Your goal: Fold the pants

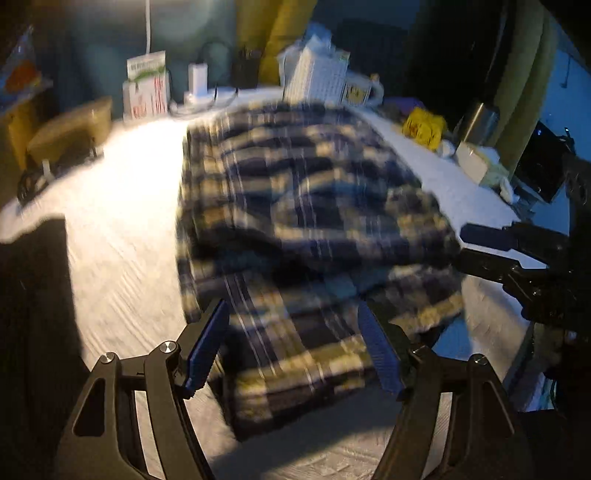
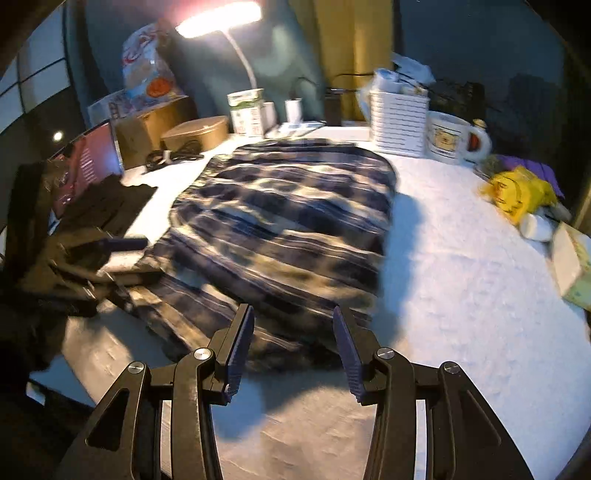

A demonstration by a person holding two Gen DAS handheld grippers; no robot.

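The plaid pants (image 1: 303, 221), dark blue and cream, lie in a folded stack on the white table (image 1: 122, 229); they also show in the right wrist view (image 2: 288, 229). My left gripper (image 1: 295, 321) is open and empty, its blue pads on either side of the near end of the pants, just above the cloth. My right gripper (image 2: 293, 325) is open and empty at the near edge of the pants. The right gripper also shows in the left wrist view (image 1: 491, 243) at the pants' right side, and the left gripper shows in the right wrist view (image 2: 122, 254) at their left side. Both views are motion-blurred.
At the back stand a white slatted basket (image 2: 399, 122), a mug (image 2: 454, 140), a lit desk lamp (image 2: 221, 18), cartons (image 2: 247, 110) and a round brown box (image 2: 195, 133). A yellow bag (image 2: 517, 192) lies right. A laptop (image 2: 88, 162) and dark cloth (image 2: 107, 206) are left.
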